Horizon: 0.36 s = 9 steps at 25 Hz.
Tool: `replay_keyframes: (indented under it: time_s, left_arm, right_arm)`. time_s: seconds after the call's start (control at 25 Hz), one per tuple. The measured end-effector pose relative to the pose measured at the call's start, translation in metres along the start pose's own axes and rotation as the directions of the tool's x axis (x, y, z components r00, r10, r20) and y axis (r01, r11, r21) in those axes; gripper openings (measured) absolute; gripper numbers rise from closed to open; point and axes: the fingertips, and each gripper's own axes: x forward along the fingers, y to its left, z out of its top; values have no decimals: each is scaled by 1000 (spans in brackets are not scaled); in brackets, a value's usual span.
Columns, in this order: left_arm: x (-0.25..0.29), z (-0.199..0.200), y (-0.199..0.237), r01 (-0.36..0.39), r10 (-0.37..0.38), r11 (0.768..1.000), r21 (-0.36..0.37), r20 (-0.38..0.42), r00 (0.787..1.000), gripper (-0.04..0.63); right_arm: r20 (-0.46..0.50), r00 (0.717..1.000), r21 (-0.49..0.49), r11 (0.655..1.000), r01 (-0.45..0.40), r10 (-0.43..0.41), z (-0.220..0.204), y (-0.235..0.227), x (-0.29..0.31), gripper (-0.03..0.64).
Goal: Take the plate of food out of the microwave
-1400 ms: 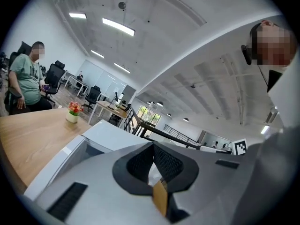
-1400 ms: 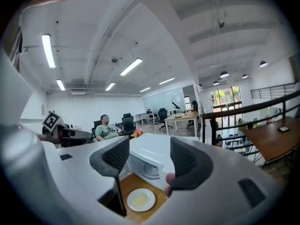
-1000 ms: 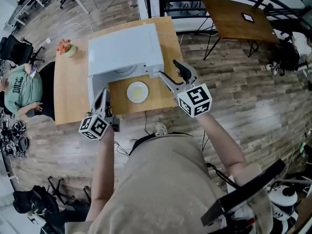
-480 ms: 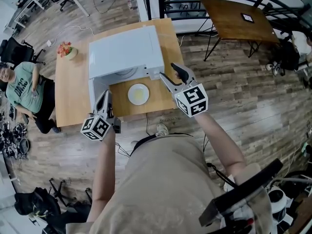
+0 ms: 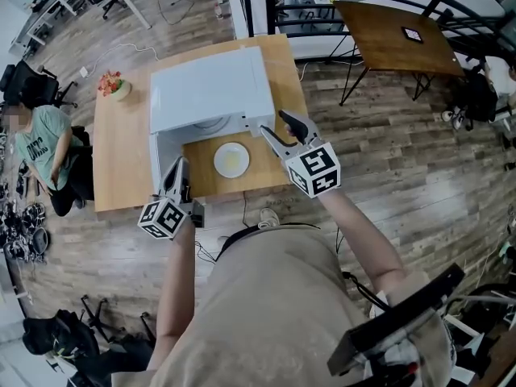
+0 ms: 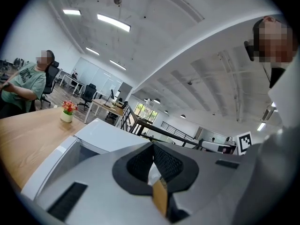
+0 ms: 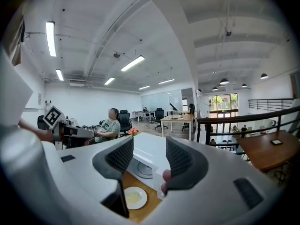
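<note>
Right gripper [image 5: 272,122]: jaws apart and closing, with nothing between the pads. Its own view shows only the front right corner of the microwave [image 5: 210,87] and the plate [image 5: 231,160] past the gap. It hangs above the table [image 5: 121,156], tips just beside that corner, marker cube toward the person holding it.

Left gripper [image 5: 178,168]: pads pressed together tip to tip; can't make out anything pinched. It sits low at the front left, just beside the open door [image 5: 158,161], which swings out toward the holder on the microwave's left side.

Plate: white, round, with a pale yellow patch of food [image 5: 230,162] in the middle. It's outside the oven, flat on the wood directly in front of the open cavity. It lies between the two grippers and touches neither.

Glass turntable [image 5: 211,124] is visible inside the cavity. The microwave is a white box on the far right part of the table, opening facing the holder.

Small pot of red flowers [image 5: 113,83] stands at the table's far left corner, well apart from the rest. A person in a green shirt [image 5: 44,143] sits in a chair by the table's left edge. A dark brown table [image 5: 395,31] stands farther off to the right, on the wood-plank floor.
</note>
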Motion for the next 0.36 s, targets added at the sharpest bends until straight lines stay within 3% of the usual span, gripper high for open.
replay_keyframes:
  time_s: [0.36]
  left_arm:
    - [-6,-8,-3,18,-18,999,-45,-5,1000,5]
  right_arm:
    - [-17,999,40,998,-44,45,-6,17,3,227]
